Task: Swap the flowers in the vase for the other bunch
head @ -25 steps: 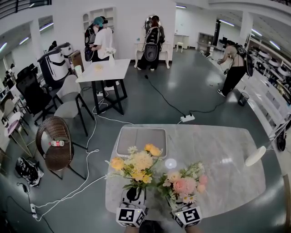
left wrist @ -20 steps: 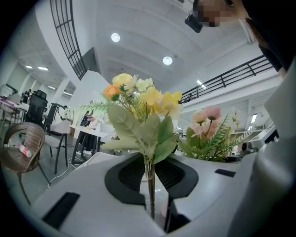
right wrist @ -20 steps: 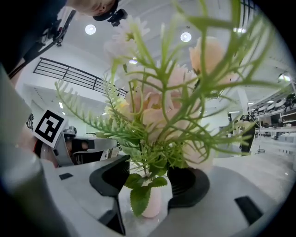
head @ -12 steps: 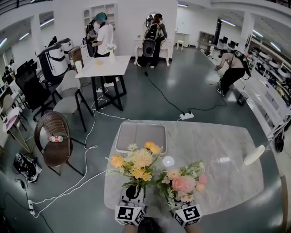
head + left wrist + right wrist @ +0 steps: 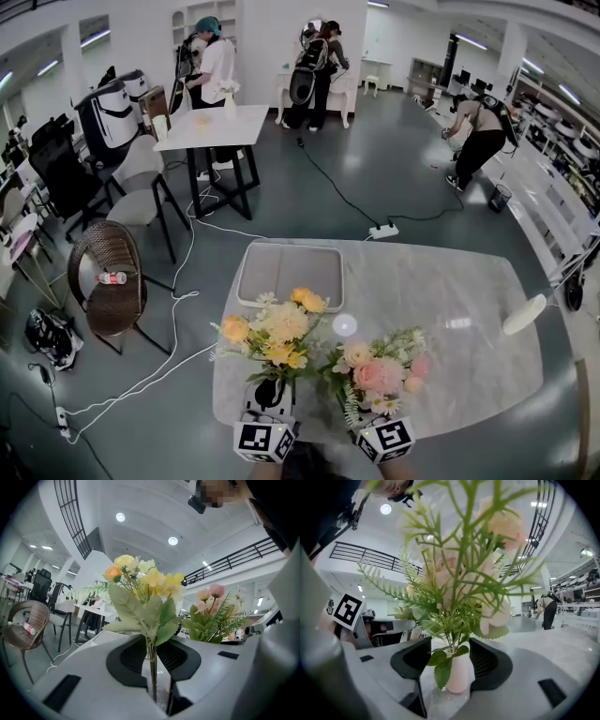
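A yellow and cream flower bunch (image 5: 275,330) stands upright at the near edge of the marble table (image 5: 450,309). My left gripper (image 5: 270,392) is shut on its thin stems (image 5: 152,667), low down under the leaves. Just to its right is the pink bunch (image 5: 375,373), whose stems go into a small pale pink vase (image 5: 458,674). The vase stands between the jaws of my right gripper (image 5: 451,670). A gap shows between the vase and the left pad, so that gripper is open. In the head view the blooms hide the vase and my right gripper's (image 5: 364,412) jaws.
A grey tray (image 5: 289,272) lies at the table's far left edge and a small white disc (image 5: 344,325) behind the bunches. A white object (image 5: 525,314) sits at the table's right edge. A wicker chair (image 5: 111,281) and floor cables (image 5: 178,309) lie left; several people stand far back.
The head view has shifted slightly. Both grippers and both bunches have kept their places on the table.
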`<move>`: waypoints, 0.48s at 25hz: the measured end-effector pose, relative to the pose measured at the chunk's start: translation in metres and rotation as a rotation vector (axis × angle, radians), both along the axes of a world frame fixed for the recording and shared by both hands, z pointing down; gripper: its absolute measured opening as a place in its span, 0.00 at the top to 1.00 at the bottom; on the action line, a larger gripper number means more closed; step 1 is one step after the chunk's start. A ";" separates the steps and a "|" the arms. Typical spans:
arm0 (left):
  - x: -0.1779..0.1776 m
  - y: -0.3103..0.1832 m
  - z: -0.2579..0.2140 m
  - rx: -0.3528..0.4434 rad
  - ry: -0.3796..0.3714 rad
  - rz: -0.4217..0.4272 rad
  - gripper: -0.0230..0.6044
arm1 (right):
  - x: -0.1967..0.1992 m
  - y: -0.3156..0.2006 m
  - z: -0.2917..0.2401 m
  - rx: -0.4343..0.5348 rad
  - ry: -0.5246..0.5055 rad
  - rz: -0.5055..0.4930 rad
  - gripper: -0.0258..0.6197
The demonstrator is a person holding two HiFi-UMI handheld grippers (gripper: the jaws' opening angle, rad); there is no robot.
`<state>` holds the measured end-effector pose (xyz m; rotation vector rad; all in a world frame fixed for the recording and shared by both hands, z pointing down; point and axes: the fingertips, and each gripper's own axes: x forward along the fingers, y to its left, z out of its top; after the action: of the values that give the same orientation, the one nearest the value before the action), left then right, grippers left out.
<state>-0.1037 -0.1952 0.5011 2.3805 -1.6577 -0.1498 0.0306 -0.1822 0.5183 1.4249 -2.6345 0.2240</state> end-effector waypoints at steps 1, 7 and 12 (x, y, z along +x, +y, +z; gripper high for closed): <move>0.000 -0.001 0.000 -0.003 0.000 -0.007 0.85 | 0.002 -0.001 -0.001 -0.002 0.000 0.000 0.58; -0.017 0.005 0.011 -0.019 -0.002 -0.035 0.85 | 0.000 0.001 0.008 -0.017 -0.001 0.007 0.58; -0.017 0.011 0.014 -0.030 -0.002 -0.041 0.84 | 0.001 0.004 0.012 -0.034 -0.005 0.009 0.58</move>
<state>-0.1205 -0.1837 0.5149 2.3266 -1.6988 -0.1293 0.0320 -0.1786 0.5304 1.4274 -2.6158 0.2714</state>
